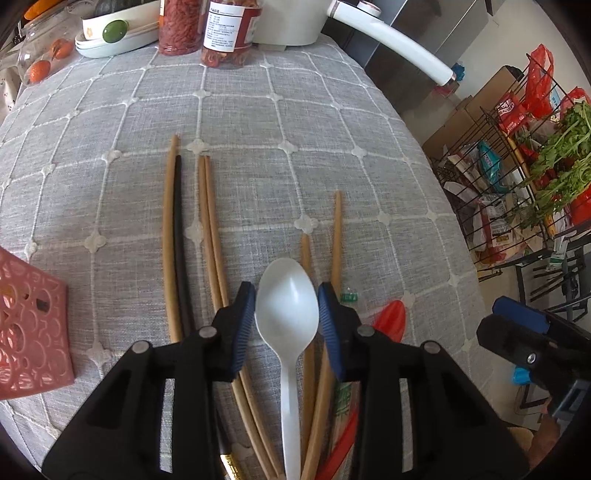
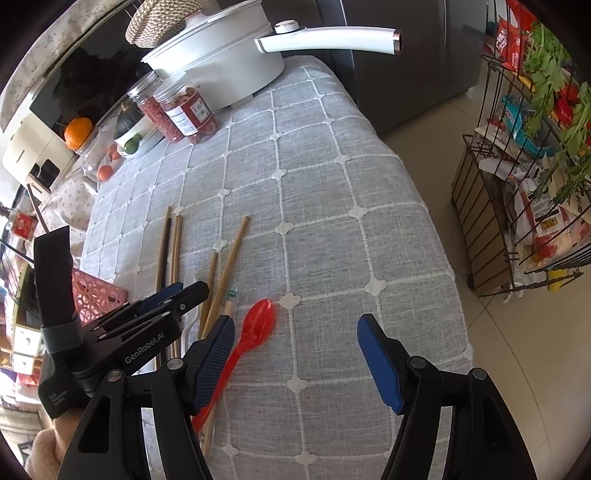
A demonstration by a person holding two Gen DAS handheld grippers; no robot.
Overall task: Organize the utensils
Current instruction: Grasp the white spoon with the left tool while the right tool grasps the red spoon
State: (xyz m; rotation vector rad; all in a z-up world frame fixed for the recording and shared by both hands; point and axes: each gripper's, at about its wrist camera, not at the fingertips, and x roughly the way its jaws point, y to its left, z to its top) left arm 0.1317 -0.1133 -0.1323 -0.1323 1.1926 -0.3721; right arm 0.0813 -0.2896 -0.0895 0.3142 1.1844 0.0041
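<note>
Left wrist view, going from the left edge: a pink basket (image 1: 31, 325) with a cut-out pattern sits at the lower left on the grey checked cloth of the worktop (image 1: 258, 122). Right of it lie a tan and a black chopstick (image 1: 179, 236) side by side, then a close pair of tan chopsticks (image 1: 210, 229) running down toward the bottom of the frame. At lower centre the left gripper (image 1: 286, 314) has its blue pads on either side of the bowl of a white spoon (image 1: 287, 317), touching or almost touching its edges; whether it truly pinches the spoon cannot be told. Two more tan chopsticks (image 1: 335, 240) lie just right of the spoon, and a red spoon (image 1: 391, 317) peeks out past the right finger. Jars (image 1: 207, 29) and a white pot (image 1: 295, 22) stand along the top edge, and a wire rack (image 1: 524, 177) with greens fills the right side. Right wrist view, same order: the left gripper (image 2: 177, 299) enters at the left over the white spoon (image 2: 190, 295), the loose chopsticks (image 2: 229, 258) lie at centre left, the red spoon (image 2: 255, 332) lies beside the left finger, and the right gripper (image 2: 295, 354) hangs spread wide over the cloth, holding nothing.
</note>
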